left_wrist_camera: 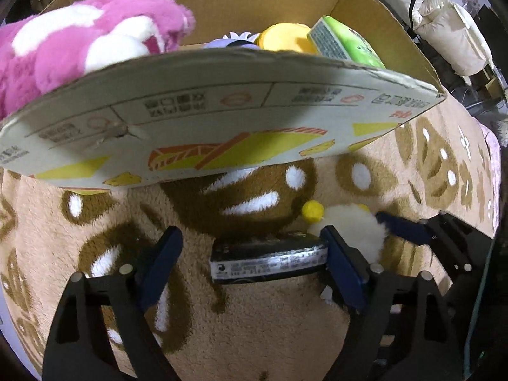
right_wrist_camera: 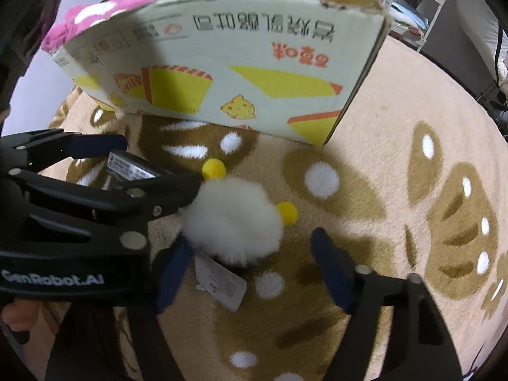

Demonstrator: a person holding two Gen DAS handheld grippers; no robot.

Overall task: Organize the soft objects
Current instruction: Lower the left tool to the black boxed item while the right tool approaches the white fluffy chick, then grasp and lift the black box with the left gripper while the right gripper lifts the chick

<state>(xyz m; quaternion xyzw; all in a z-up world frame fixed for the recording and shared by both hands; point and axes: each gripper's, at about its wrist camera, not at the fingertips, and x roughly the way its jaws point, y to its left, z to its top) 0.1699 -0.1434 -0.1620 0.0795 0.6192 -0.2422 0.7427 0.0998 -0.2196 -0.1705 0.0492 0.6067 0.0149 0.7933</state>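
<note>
White fluffy toy [right_wrist_camera: 233, 219] with yellow pompoms lies on the patterned rug [right_wrist_camera: 397, 165] near the cardboard box [right_wrist_camera: 254, 73], between the right gripper's [right_wrist_camera: 250, 273] parted jaws, untouched. Left gripper [left_wrist_camera: 250, 254] straddles a dark packet [left_wrist_camera: 270, 262], jaws apart.

Indoor light is falling from above, leaving the box [left_wrist_camera: 222, 120] casting a dark shadow on the rug [left_wrist_camera: 412, 171]. Fisheye bending is curving straight edges, corners are going black, and slight blur is softening nearby fingers [right_wrist_camera: 330, 273].

Two close, downward views, shared rug [left_wrist_camera: 254, 333]
</note>
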